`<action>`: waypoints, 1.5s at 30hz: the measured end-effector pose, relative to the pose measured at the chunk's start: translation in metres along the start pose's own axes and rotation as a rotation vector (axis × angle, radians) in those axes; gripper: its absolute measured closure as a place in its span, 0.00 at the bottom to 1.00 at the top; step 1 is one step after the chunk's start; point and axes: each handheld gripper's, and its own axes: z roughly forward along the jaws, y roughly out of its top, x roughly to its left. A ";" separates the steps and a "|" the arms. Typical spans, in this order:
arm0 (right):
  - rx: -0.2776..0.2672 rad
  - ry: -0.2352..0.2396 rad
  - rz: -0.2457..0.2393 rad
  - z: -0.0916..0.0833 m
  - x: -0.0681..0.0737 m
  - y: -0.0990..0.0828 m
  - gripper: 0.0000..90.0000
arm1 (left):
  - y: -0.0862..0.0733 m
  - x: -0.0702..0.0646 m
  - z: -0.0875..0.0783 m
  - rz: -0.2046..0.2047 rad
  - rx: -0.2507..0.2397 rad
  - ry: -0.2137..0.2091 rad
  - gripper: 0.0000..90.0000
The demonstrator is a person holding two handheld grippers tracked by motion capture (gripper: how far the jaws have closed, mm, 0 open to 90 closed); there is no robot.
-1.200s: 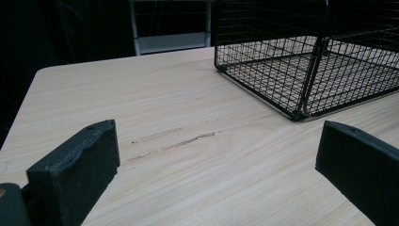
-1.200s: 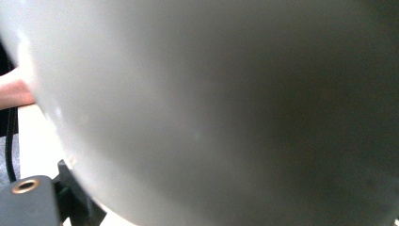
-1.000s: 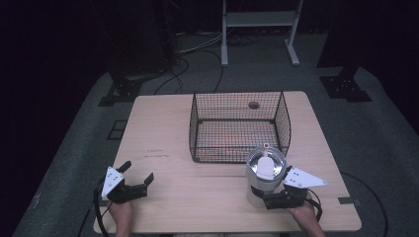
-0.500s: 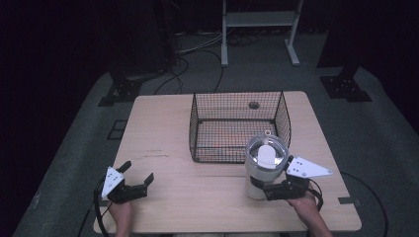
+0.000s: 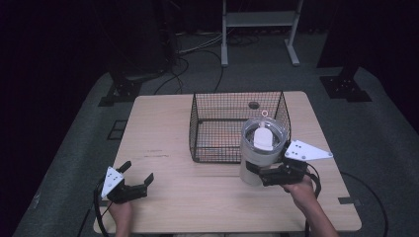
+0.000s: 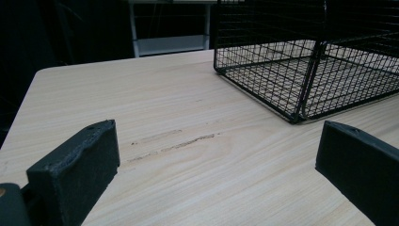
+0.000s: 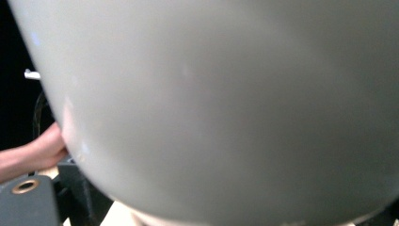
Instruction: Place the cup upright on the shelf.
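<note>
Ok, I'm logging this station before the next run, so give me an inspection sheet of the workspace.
Surface: wooden table, faint scuff marks.
Job's things: grey tumbler with clear lid, held beside the wire basket, at its near right corner.
Clutter: nothing seen.
Grippers: right gripper clamps the tumbler; left gripper open, holding nothing.
Cables: loose cables on the floor beyond the table.
Surroundings: dark room, metal stand.

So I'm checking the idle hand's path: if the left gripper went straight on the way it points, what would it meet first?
Probably the near corner of the black wire basket: the left gripper, jaws open, points over bare wooden table toward it, though depth is hard to judge.
</note>
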 end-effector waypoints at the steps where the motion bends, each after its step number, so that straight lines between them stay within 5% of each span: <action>1: -0.005 0.008 0.010 0.001 0.000 0.003 0.09 | 0.000 0.000 0.000 0.000 0.000 0.000 0.00; 22: -0.016 0.002 -0.011 0.018 -0.017 0.055 0.09 | 0.000 0.000 0.000 0.004 -0.004 -0.003 0.00; 45: 0.026 -0.018 -0.058 0.077 -0.048 0.092 0.09 | 0.000 0.000 0.000 0.003 -0.007 -0.005 0.00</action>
